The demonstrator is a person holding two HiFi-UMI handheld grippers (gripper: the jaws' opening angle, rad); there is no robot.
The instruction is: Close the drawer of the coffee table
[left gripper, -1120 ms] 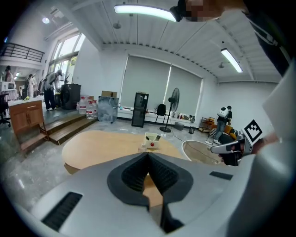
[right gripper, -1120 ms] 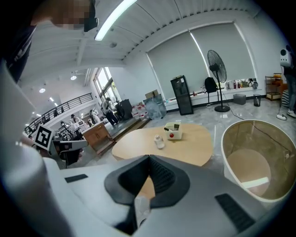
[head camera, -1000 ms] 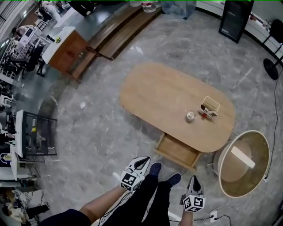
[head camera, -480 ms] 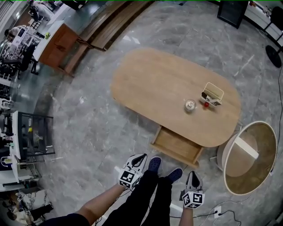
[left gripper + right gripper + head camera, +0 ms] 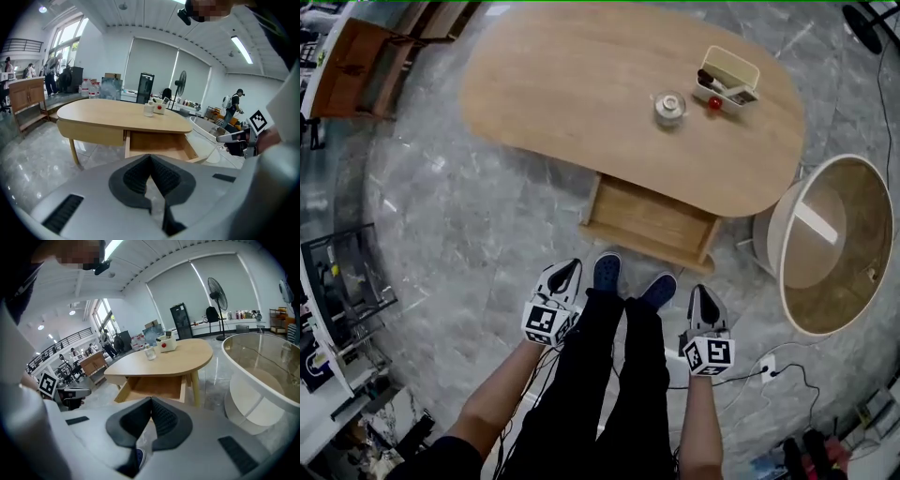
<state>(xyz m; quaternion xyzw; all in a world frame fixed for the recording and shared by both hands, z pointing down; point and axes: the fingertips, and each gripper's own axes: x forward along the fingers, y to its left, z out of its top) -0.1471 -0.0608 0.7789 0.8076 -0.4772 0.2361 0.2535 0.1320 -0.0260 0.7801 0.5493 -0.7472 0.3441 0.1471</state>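
Down below the coffee table (image 5: 581,103) in the head view, the drawer (image 5: 652,220) sticks out from the table's near edge, pulled open, with its wooden bottom showing. Both grippers hang just short of the drawer front, not touching it. The left gripper (image 5: 565,275) is off the drawer's left corner and the right gripper (image 5: 703,298) is off its right corner, with the person's blue shoes (image 5: 607,272) between them. Up on the tabletop there's a small cup (image 5: 669,107), a cream box (image 5: 727,73) and a little red ball (image 5: 714,103). A round white tub (image 5: 834,244) sits right of the table. Left gripper view: its jaws are pressed together at the tips with nothing between them, and they point at the open drawer (image 5: 159,143) under the tabletop. The other gripper pokes in at the right edge. Right gripper view: same deal, jaws closed tip to tip and empty, aimed at the drawer (image 5: 154,385) from the table's other side, with the tub off to the right.
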